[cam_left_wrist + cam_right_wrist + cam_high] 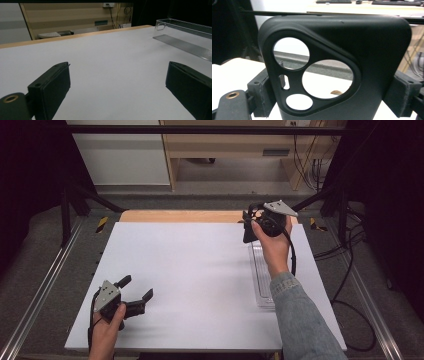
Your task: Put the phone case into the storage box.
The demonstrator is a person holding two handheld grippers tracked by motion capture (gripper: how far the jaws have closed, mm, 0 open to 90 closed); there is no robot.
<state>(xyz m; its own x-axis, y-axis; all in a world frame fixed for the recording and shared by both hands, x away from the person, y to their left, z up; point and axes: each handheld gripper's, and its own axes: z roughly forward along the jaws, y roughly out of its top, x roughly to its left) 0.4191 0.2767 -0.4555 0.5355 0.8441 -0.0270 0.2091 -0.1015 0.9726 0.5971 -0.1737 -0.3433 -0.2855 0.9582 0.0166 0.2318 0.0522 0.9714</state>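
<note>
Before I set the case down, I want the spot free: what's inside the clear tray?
The clear tray looks empty where visible; the person's right forearm covers its right edge.

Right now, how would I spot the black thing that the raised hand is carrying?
Look to the far right corner of the white table, above the clear tray. There the right gripper clamps a black phone case between its jaws. Round camera cutouts mark it out.

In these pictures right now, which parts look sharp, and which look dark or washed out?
High view: the white table is evenly lit, its surroundings nearly black. Left gripper view: the clear tray is sharp, the near tongs soft. Right gripper view: the black phone case is dark and slightly soft; the white table behind its holes is washed out.
</note>
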